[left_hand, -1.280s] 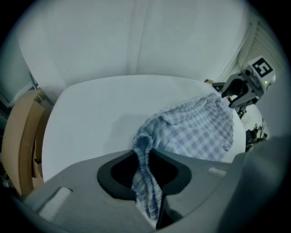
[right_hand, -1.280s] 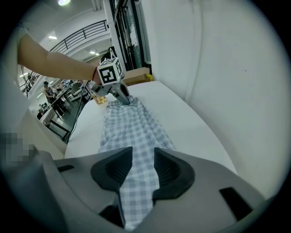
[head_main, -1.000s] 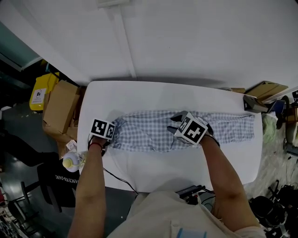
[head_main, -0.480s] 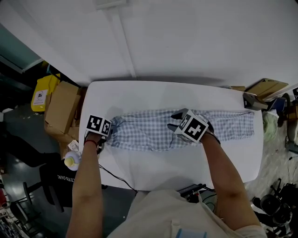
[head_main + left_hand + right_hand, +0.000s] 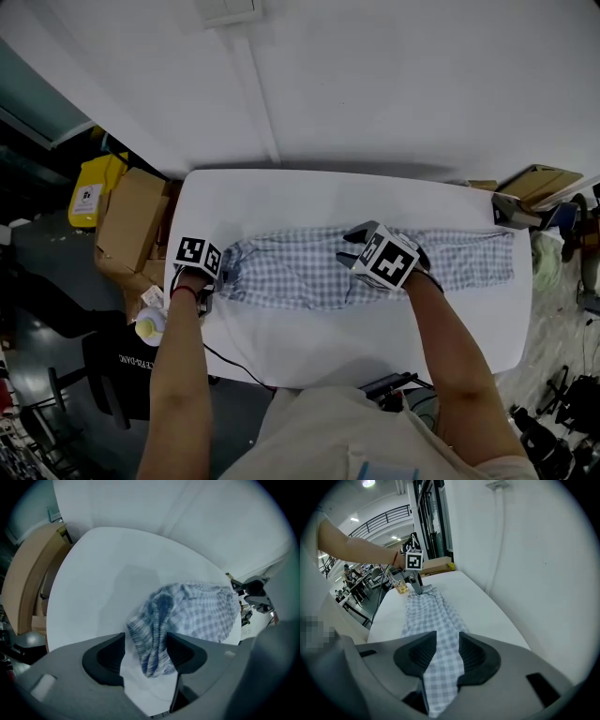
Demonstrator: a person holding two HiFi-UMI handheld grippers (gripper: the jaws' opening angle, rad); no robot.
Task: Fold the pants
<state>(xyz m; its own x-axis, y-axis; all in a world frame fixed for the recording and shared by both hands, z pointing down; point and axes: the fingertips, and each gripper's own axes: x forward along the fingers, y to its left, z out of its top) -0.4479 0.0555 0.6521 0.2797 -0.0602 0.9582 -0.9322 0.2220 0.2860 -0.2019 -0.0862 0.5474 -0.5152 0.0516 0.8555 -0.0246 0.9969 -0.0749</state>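
Across the table (image 5: 281, 192) the pants (image 5: 291, 272) lie stretched lengthwise. They are blue-and-white check and reach from the table's left end almost to its right end.

At the table's left end your left tongs (image 5: 146, 640) point steeply down over the waistband (image 5: 149, 656). Their jaws stand wide apart and have just been opening. The gathered waistband sits bunched between them, close against one pad, with bare table showing on the other side, so nothing there is pinched.

Near the table's middle your right tongs (image 5: 447, 637) are clamped on the pants. Checked cloth fills the narrow gap between the pads from edge to edge and runs on beneath them. From that grip the cloth lies in a long strip toward the table's left end, where your left hand (image 5: 396, 560) holds the other tongs. The legs lie flat toward the table's right end.

Cardboard boxes (image 5: 127, 220) stand just off the table's left end. A white wall (image 5: 394, 84) rises behind the table's far side, and a dark cable (image 5: 230, 361) crosses the table's near edge below your left arm.
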